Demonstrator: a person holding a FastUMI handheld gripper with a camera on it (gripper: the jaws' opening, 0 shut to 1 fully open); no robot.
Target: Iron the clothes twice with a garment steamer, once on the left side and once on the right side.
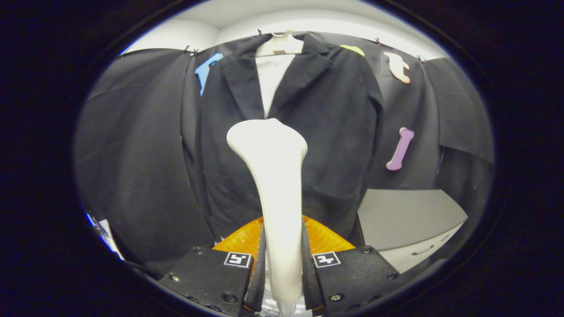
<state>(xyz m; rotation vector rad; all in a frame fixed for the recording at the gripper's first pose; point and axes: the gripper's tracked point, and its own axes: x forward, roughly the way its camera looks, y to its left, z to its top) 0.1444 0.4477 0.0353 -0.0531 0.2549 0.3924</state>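
Note:
A white garment steamer stands upright between my two fingers, its handle pinched by them and its wide head reaching up ahead. My gripper is shut on that handle. Just beyond the steamer hangs a black jacket on a white hanger, with a white shirt showing between the lapels. The steamer head sits in front of the jacket's middle, just below the lapels. Whether the head touches the cloth I cannot tell.
Black cloth covers the booth wall behind and left of the jacket. A grey cabinet with a drawer handle stands low to the right of the jacket. A white wall and ceiling run above.

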